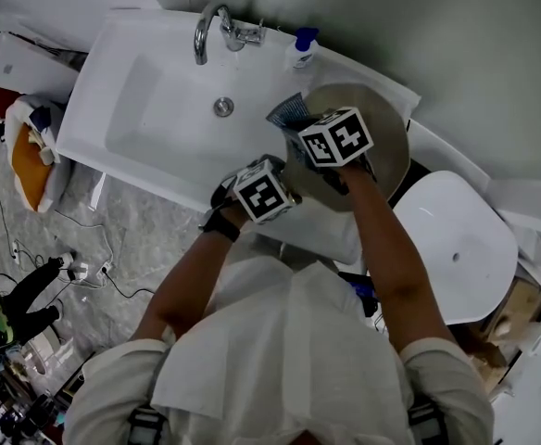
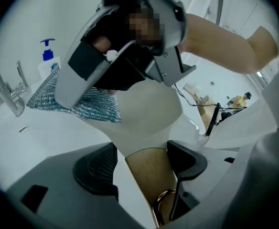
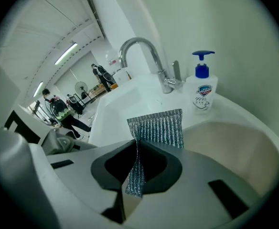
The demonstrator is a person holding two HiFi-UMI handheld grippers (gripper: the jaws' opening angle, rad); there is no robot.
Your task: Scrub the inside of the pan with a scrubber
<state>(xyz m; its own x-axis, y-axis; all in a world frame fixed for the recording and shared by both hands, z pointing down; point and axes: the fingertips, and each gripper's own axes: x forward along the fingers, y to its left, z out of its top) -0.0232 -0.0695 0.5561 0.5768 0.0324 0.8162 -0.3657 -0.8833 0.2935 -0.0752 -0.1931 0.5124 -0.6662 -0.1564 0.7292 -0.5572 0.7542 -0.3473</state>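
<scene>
The pan [image 1: 387, 152] is tilted at the sink's [image 1: 141, 100] right end, its pale inside bare. The left gripper's [image 2: 139, 163] jaws are clenched on its wooden handle [image 2: 151, 175]. The right gripper's [image 3: 137, 163] jaws pinch the scrubber [image 3: 156, 128] at the pan's rim. The soap bottle [image 3: 201, 92] and faucet [image 3: 142, 49] stand just behind.

The white sink [image 1: 150, 109] bears a faucet [image 1: 217, 28] and soap bottle [image 1: 302, 49] on its rim.

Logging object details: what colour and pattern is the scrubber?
The scrubber is silvery blue-grey with fine stripes; the right gripper view shows it best.
</scene>
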